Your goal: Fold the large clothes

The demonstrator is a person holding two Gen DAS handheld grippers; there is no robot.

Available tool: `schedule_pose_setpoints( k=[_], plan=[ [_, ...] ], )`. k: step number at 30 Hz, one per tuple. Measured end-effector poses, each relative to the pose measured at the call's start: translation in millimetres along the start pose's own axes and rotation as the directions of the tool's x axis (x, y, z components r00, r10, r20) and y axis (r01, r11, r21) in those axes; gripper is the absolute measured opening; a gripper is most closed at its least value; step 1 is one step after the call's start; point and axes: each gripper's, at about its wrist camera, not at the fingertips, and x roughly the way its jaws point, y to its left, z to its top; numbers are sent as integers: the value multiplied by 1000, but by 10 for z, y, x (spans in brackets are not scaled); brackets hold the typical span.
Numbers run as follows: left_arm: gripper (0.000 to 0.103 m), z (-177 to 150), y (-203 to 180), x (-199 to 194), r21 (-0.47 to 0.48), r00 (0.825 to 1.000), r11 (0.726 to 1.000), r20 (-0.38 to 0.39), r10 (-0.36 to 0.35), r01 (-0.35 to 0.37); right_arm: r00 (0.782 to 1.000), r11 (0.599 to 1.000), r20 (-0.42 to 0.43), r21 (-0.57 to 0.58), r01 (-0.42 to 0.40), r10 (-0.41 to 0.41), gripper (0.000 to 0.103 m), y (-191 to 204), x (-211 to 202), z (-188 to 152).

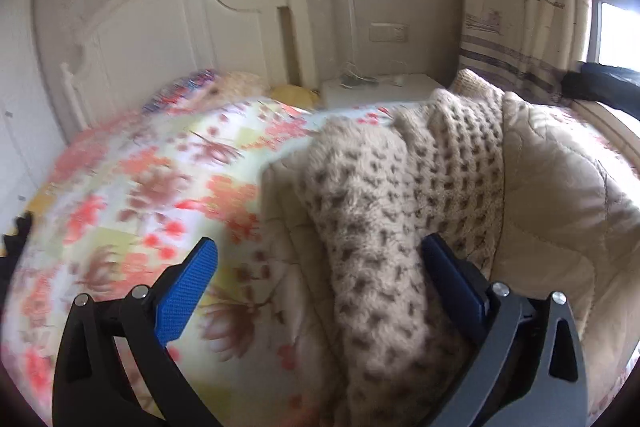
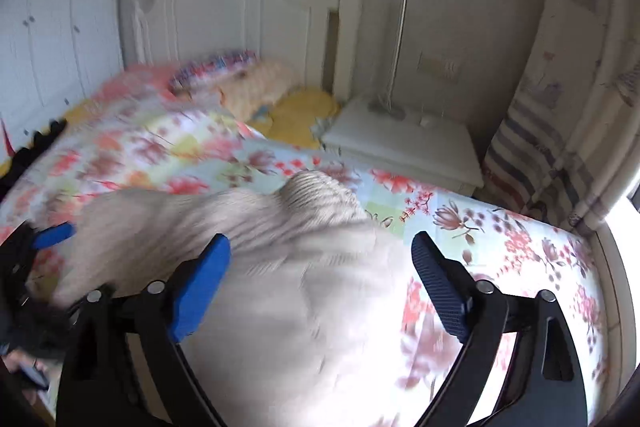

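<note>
A large beige garment lies on a bed with a floral cover. In the left wrist view it shows a quilted lining and a chunky open-knit part running between the fingers. My left gripper is open above the knit, holding nothing. In the right wrist view the garment is a blurred pale heap on the floral cover. My right gripper is open over it, empty. The left gripper's blue finger shows at the garment's left edge.
A white headboard stands at the bed's far end, with pillows below it. A white nightstand sits right of the bed. A patterned curtain and a window are at the right. White wardrobe doors are on the left.
</note>
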Motion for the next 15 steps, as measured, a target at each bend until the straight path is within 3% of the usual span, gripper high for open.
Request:
schedule_pose_setpoints(
  k=[2,5,7,11,15],
  plan=[
    [101,-3,-48,-271,-10,996,997,46,75,-75,998,999,60,-3,-36,37,90,80,-463,-322],
    [101,-106,-125,-799,-36,983,993,140,119,-115,996,999,74,6,-53,53,91,141,-916,-763],
    [101,-188,-158,-1076,-50,979,993,168,116,-108,997,998,60,33,-52,50,92,162,-1100,-970],
    [101,-351,-224,-1512,-86,985,994,152,86,-73,998,991,61,133,-10,2,95,253,-1475,-1274],
    [101,-574,-263,-1969,-124,975,991,210,69,-43,990,987,107,136,80,-95,95,472,-1774,-1451]
  ],
)
